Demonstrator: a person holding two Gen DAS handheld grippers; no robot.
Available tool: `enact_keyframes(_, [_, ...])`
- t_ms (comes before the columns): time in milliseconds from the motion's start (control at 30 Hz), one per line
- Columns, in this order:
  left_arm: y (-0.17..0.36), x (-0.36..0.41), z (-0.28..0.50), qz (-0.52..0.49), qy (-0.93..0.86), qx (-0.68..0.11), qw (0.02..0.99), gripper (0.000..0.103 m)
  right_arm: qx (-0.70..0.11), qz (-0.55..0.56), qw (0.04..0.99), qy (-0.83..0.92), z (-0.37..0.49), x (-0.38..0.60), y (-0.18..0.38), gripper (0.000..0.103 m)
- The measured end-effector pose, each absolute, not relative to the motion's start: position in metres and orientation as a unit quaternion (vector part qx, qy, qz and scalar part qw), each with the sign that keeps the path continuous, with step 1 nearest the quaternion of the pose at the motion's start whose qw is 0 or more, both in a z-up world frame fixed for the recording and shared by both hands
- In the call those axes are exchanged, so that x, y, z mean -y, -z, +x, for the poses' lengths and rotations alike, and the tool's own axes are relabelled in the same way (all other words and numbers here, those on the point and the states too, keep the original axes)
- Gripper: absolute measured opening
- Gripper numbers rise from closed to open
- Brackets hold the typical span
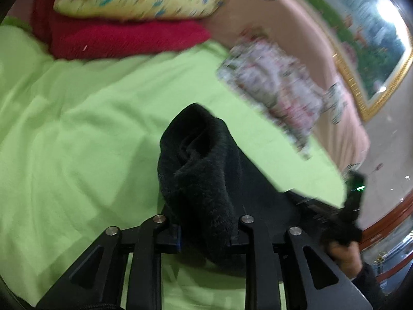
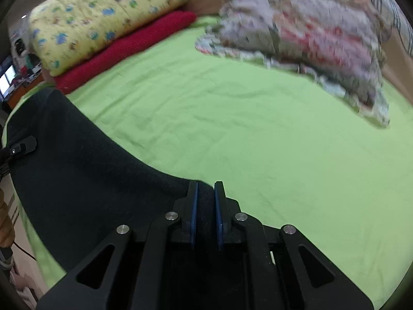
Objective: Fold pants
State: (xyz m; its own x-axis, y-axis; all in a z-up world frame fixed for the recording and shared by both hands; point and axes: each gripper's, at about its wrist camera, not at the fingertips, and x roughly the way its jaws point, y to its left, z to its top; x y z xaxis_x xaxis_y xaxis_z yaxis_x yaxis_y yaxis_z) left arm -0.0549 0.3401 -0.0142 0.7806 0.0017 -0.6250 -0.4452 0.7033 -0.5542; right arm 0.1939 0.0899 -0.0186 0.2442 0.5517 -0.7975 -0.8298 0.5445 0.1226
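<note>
The black fleecy pants (image 1: pixel 198 170) bunch up between the fingers of my left gripper (image 1: pixel 206 235), which is shut on them above the green sheet. The fabric stretches right to the other gripper (image 1: pixel 353 188) at the frame's right edge. In the right wrist view my right gripper (image 2: pixel 206 206) is shut on an edge of the same pants (image 2: pixel 85 170), whose cloth spreads away to the left, where the left gripper's tip (image 2: pixel 24 146) shows. Both hold the pants lifted over the bed.
A green sheet (image 2: pixel 245 142) covers the bed. A yellow patterned quilt roll (image 2: pixel 103 18) lies on a red blanket (image 2: pixel 134 44) at the far side. A floral pillow (image 2: pixel 304 38) lies far right. A framed picture (image 1: pixel 374 51) hangs on the wall.
</note>
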Motion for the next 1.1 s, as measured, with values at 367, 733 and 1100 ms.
enact_keyframes(367, [-0.018, -0.339, -0.103, -0.351, -0.193, -0.250, 0.881, 0.064, -0.397, -0.047, 0.810, -0.429, 0.183, -0.009, -0.027, 0.038])
enact_keyframes(733, [-0.041, -0.272, -0.062, -0.318, -0.108, -0.280, 0.899, 0.071, -0.413, 0.015, 0.821, -0.395, 0.167, 0.079, -0.028, 0.039])
enact_keyframes(1100, [-0.049, -0.175, 0.003, -0.270, 0.001, -0.321, 0.908, 0.076, -0.399, 0.061, 0.853, -0.331, 0.150, 0.175, -0.034, 0.043])
